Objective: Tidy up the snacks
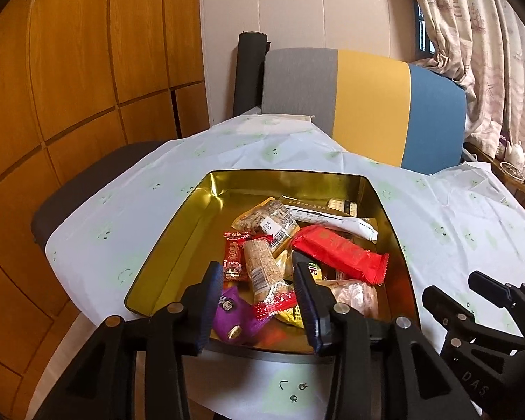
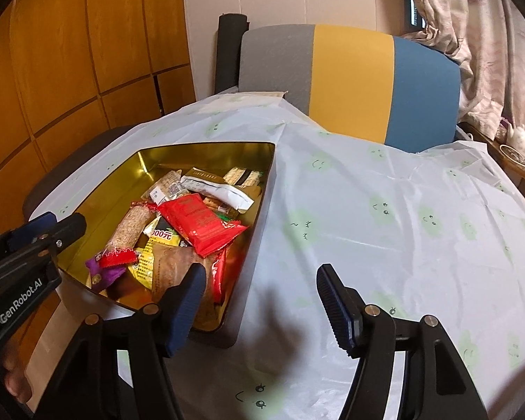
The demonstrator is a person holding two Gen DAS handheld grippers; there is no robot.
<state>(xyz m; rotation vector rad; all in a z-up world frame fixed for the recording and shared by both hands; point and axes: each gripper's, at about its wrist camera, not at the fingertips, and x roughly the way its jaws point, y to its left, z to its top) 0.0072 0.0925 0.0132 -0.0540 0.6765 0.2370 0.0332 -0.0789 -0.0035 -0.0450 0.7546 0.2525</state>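
left hand-held gripper nearest, jaws partly apart, empty, hovering over near end of gold tin. right hand-held gripper wider apart, empty too, straddling tin's right wall above the surface under its pale printed cloth. snacks heaped in tin's near and right part: purple sweet, grain bar, red packet on top, white pouch behind. left half bare, probably room for sorting. striped chair beyond.
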